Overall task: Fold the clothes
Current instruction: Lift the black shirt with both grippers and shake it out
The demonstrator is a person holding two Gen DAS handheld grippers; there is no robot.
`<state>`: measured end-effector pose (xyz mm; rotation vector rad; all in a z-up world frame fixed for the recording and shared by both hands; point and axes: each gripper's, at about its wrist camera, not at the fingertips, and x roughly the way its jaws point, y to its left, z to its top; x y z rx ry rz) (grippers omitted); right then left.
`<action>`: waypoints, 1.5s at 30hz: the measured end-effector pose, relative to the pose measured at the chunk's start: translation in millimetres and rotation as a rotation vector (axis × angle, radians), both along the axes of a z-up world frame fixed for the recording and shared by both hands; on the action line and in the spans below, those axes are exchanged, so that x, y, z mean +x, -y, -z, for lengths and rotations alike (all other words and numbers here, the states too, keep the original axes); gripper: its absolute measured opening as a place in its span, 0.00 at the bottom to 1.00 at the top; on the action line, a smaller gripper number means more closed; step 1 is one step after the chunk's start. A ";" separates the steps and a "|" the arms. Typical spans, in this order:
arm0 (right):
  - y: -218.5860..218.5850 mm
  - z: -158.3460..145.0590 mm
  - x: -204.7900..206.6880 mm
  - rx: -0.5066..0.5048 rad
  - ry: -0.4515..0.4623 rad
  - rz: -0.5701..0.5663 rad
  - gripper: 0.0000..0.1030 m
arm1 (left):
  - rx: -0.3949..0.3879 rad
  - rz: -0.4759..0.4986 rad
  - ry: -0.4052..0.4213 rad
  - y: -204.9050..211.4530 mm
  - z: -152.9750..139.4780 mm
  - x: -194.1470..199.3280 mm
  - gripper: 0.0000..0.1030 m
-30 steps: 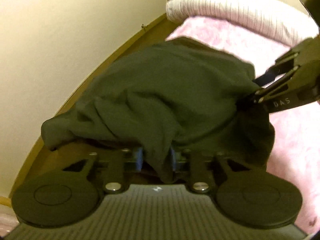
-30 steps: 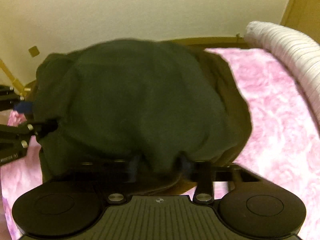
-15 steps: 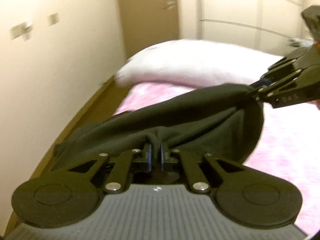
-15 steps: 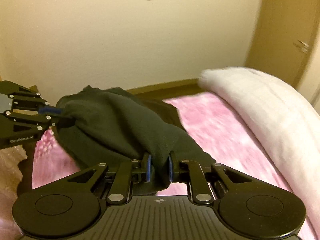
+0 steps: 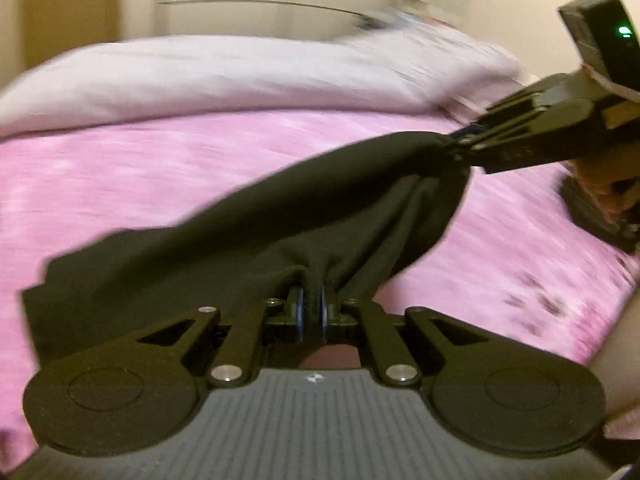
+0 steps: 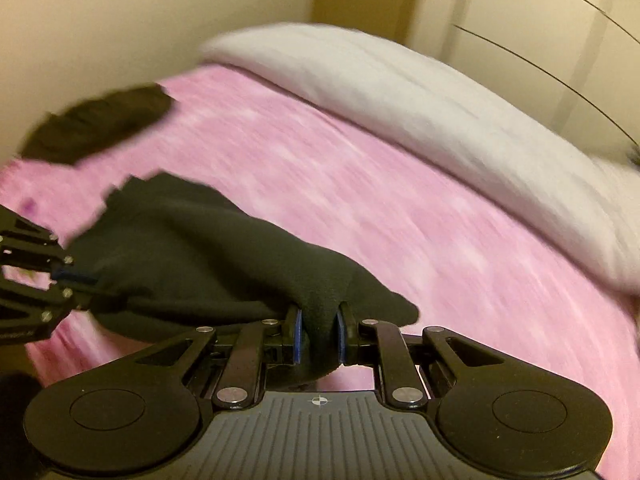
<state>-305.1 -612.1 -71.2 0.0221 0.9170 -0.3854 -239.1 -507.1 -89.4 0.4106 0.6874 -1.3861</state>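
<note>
Left wrist view: the left tool (image 5: 313, 312) has its blue-padded fingers pressed together on a bunched edge of the dark green, soft knit garment (image 5: 256, 236). From there the cloth runs up and to the right to the right tool (image 5: 466, 140), which pinches another part of the same edge. The span between them is pulled fairly straight, while the rest sags down toward the fluffy pink blanket on the bed (image 5: 140, 168). A pale, rolled duvet (image 5: 224, 76) lies along the far side. A bit of the person's hand (image 5: 600, 188) shows behind the right tool.

Right wrist view: the right tool (image 6: 318, 338) pinches a thick fold of the garment (image 6: 192, 256), and the left tool (image 6: 76, 276) holds it at the left edge. A second dark piece of cloth (image 6: 100, 124) lies apart on the blanket (image 6: 360, 200).

The garment looks light, limp and not slippery; it will droop wherever unsupported, so holding two points along one edge suits it. Both tools point forward over the bed at a low angle, well apart, the cloth slung between them.
</note>
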 end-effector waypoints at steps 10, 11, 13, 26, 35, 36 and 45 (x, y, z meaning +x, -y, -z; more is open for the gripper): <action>54.2 79.2 -188.6 -0.022 0.126 0.370 0.15 | -0.035 0.367 0.052 63.7 112.6 -154.4 0.05; 52.6 83.6 -189.7 -0.032 0.137 0.376 0.15 | -0.037 0.382 0.056 62.2 118.0 -152.1 0.06; 49.5 92.3 -191.8 -0.052 0.160 0.387 0.15 | -0.040 0.402 0.053 58.6 126.9 -143.8 0.11; 23.9 131.6 -203.3 -0.184 0.226 0.448 0.19 | -0.204 0.137 0.121 -39.3 113.1 -76.8 0.67; -3.3 116.0 -197.4 -0.111 0.257 0.545 0.68 | -0.021 -0.143 0.067 -33.7 109.3 50.3 0.81; -3.8 116.8 -194.6 -0.074 0.262 0.549 0.69 | 0.001 -0.143 0.019 -25.9 114.3 63.1 0.81; 17.0 143.7 -175.3 0.077 0.285 0.573 0.67 | -0.138 -0.094 -0.040 -15.7 102.3 56.3 0.09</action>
